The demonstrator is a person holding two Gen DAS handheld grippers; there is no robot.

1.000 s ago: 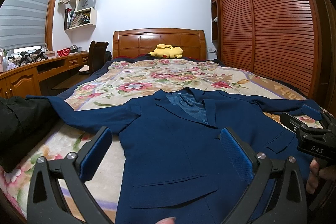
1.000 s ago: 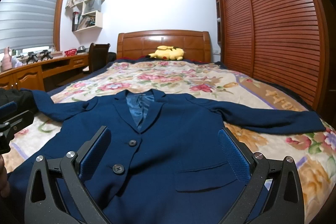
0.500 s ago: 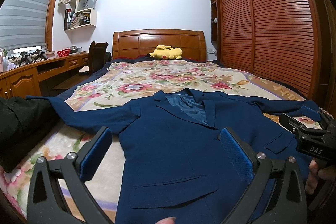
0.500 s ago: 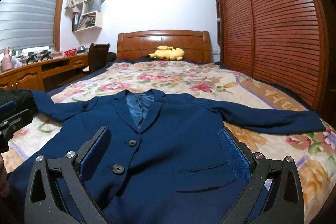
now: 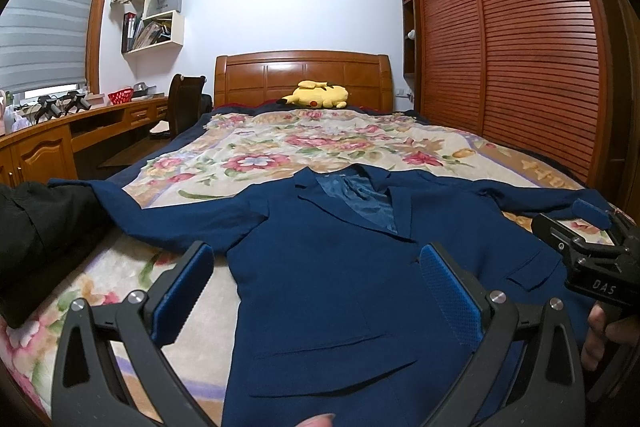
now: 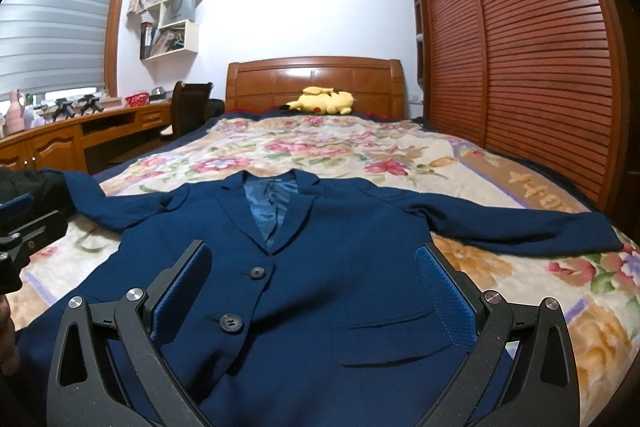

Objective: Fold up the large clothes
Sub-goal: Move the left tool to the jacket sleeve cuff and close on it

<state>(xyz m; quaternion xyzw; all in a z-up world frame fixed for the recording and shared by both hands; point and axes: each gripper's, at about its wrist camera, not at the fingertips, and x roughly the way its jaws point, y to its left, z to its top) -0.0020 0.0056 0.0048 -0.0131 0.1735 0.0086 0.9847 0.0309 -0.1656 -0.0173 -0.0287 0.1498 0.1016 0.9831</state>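
Observation:
A navy blue suit jacket lies face up and spread flat on the floral bedspread, collar toward the headboard, both sleeves stretched out sideways. My left gripper hovers open above the jacket's left front, near its pocket flap. My right gripper hangs open over the buttoned front and the right pocket. Nothing sits between either pair of blue pads. In the left wrist view the right gripper's body shows at the right edge, held by a hand.
A black garment is heaped at the bed's left edge by the left sleeve. A yellow plush toy rests by the wooden headboard. A desk with a chair runs along the left; slatted wardrobe doors line the right.

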